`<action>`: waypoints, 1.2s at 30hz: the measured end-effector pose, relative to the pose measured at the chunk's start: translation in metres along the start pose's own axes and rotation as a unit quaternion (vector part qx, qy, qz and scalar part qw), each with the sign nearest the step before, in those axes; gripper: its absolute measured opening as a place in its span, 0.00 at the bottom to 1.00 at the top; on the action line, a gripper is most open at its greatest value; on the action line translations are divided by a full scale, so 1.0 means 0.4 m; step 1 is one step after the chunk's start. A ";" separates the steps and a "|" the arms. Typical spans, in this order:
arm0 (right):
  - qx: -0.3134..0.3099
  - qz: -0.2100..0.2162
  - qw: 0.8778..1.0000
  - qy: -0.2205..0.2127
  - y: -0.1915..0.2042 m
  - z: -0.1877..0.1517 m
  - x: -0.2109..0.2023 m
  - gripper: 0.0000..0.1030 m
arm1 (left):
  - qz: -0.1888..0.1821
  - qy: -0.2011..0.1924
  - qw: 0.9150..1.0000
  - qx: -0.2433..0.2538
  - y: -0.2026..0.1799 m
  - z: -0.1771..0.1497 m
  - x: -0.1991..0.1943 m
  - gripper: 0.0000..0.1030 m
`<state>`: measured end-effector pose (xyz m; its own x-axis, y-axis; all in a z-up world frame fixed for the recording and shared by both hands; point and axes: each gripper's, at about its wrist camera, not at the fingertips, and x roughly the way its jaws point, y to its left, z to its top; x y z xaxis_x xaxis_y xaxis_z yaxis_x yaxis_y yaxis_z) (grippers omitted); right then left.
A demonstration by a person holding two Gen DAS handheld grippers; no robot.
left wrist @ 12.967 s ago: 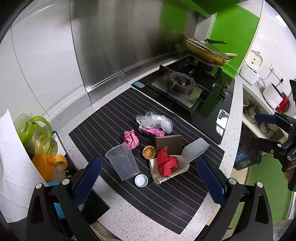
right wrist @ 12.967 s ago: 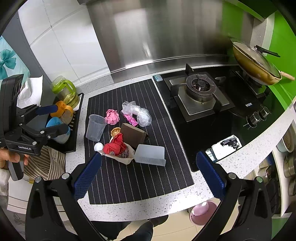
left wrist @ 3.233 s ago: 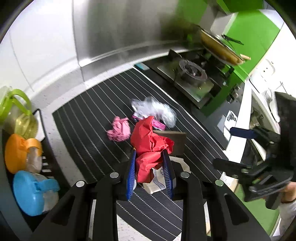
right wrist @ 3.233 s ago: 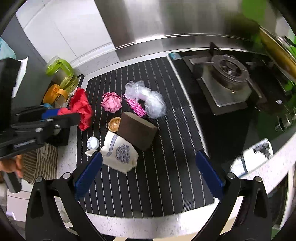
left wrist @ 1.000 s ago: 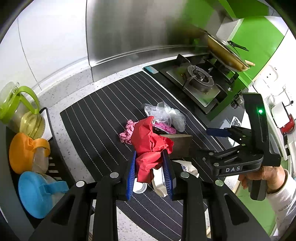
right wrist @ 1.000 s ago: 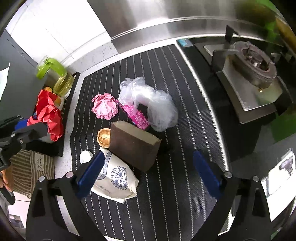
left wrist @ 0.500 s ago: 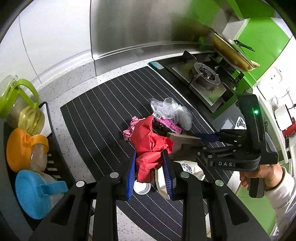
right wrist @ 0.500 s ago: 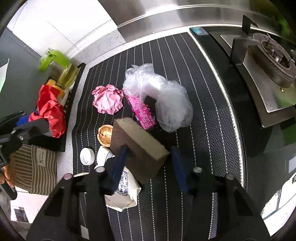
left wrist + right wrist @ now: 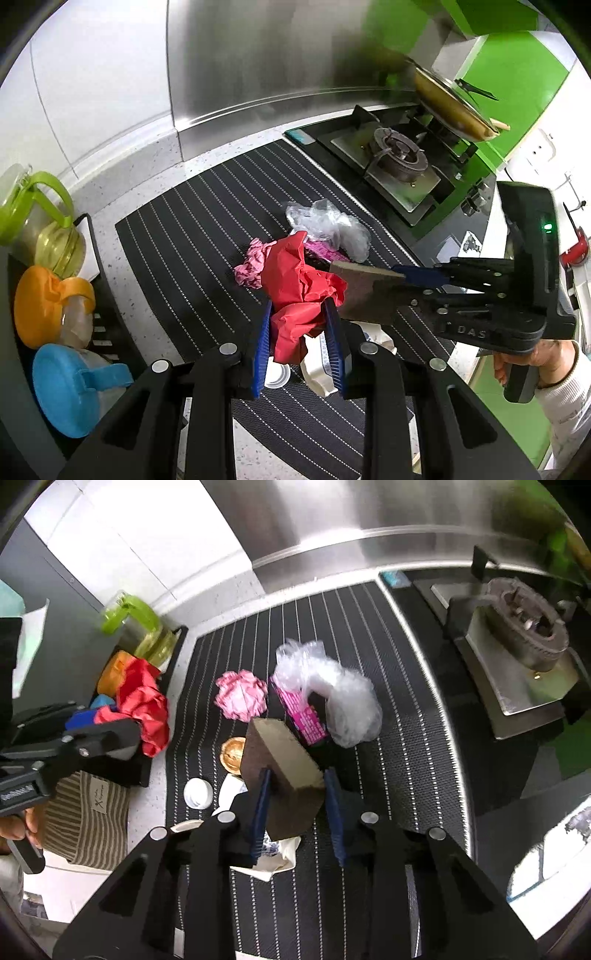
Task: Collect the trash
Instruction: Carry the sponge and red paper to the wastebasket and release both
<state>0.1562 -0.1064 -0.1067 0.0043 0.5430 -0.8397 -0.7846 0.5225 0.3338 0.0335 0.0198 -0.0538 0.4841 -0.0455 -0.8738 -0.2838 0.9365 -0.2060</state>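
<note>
My left gripper (image 9: 298, 309) is shut on a crumpled red paper (image 9: 295, 280) and holds it above the black striped mat (image 9: 192, 229). My right gripper (image 9: 296, 776) has a brown box (image 9: 284, 753) between its blue pads. Its jaws are closing and the pads press the box's sides, with the box raised and tilted over the mat. On the mat lie a pink paper ball (image 9: 242, 696), a clear plastic bag (image 9: 340, 698) over a pink packet (image 9: 301, 716), a small brown cup (image 9: 233, 755), a white cap (image 9: 198, 793) and a white patterned paper bag (image 9: 282, 853).
A gas burner (image 9: 524, 627) and a lidded pan (image 9: 450, 107) stand right of the mat. Left of it, a black rack holds a green-lidded jug (image 9: 33, 210), an orange-lidded jar (image 9: 48, 306) and a blue-lidded jar (image 9: 70, 387). A striped cloth bag (image 9: 85, 816) sits beside the rack.
The right gripper's jaws came together around the brown box and raised it off the mat. The left gripper stayed in place with the red paper.
</note>
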 end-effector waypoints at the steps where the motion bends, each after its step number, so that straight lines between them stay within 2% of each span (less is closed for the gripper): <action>1: 0.000 -0.005 1.000 -0.006 0.005 -0.002 -0.015 0.27 | -0.002 -0.001 1.000 0.005 -0.007 0.001 -0.007 0.26; 5: 0.013 -0.026 0.999 -0.035 0.022 -0.020 -0.105 0.27 | -0.015 -0.008 0.999 0.038 -0.048 0.008 -0.038 0.26; 9: 0.047 -0.061 0.994 -0.073 0.022 -0.071 -0.217 0.27 | -0.041 -0.016 0.995 0.090 -0.117 0.018 -0.070 0.26; 11: 0.073 -0.088 0.989 -0.097 0.017 -0.115 -0.284 0.27 | -0.055 -0.019 0.991 0.118 -0.154 0.019 -0.081 0.26; 15: 0.129 -0.144 0.972 -0.133 -0.005 -0.226 -0.404 0.27 | -0.097 -0.018 0.978 0.186 -0.260 0.005 -0.089 0.26; 20: 0.208 -0.223 0.938 -0.162 -0.032 -0.427 -0.554 0.27 | -0.152 -0.005 0.952 0.264 -0.419 -0.038 -0.084 0.27; 21: 0.225 -0.240 0.930 -0.165 -0.042 -0.473 -0.582 0.27 | -0.166 0.000 0.944 0.285 -0.468 -0.053 -0.080 0.27; 23: 0.255 -0.255 0.917 -0.171 -0.060 -0.548 -0.622 0.27 | -0.181 0.007 0.934 0.308 -0.531 -0.079 -0.075 0.27; 24: 0.273 -0.267 0.908 -0.174 -0.070 -0.596 -0.647 0.27 | -0.195 0.013 0.925 0.326 -0.583 -0.098 -0.069 0.27; 28: 0.334 -0.298 0.876 -0.178 -0.123 -0.767 -0.711 0.27 | -0.227 0.036 0.899 0.373 -0.742 -0.161 -0.030 0.27; 31: 0.361 -0.310 0.862 -0.172 -0.169 -0.860 -0.728 0.27 | -0.244 0.055 0.882 0.399 -0.856 -0.217 0.022 0.27; 33: 0.373 -0.315 0.857 -0.166 -0.207 -0.925 -0.736 0.27 | -0.246 0.067 0.876 0.410 -0.916 -0.251 0.064 0.27; 36: 0.382 -0.314 0.855 -0.156 -0.279 -1.008 -0.733 0.27 | -0.245 0.091 0.871 0.416 -1.007 -0.303 0.144 0.27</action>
<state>-0.0074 -0.5889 -0.0702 0.5349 0.0849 -0.8406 0.0660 0.9877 0.1417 0.0753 -0.4020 -0.0745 0.2182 -0.4938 -0.8417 0.6543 0.7140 -0.2493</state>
